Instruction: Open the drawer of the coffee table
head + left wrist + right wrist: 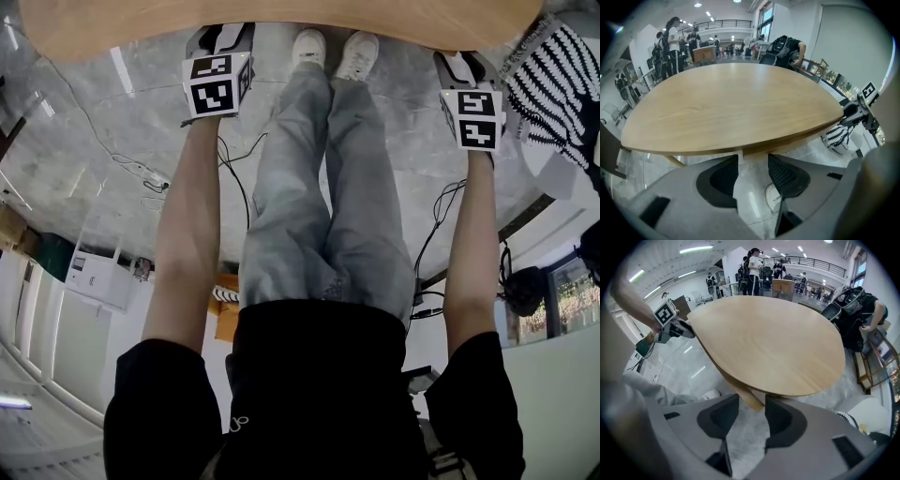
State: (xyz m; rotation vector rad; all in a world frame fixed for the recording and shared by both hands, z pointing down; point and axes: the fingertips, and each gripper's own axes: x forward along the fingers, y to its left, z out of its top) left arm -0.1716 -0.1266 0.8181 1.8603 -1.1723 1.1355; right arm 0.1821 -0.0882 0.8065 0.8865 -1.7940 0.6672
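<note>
The coffee table [281,23] has a light wooden, rounded top [731,103] and stands on a grey marbled floor. My left gripper [221,42] hovers at its near edge. Its jaws [753,159] are open and hold nothing, and a wooden part [754,151] under the rim shows in the gap beyond them. My right gripper [464,67] is at the same edge further right, also open [752,401] and holding nothing. A slanted wooden piece [749,397] under the tabletop [778,343] lies just past its tips. No drawer front is plainly visible.
The person's legs and white shoes [333,52] stand between the two grippers, close to the table. A black-and-white striped thing [553,80] lies on the floor at the right. Cables [234,169] trail over the floor. Several people [675,42] and chairs are beyond the table.
</note>
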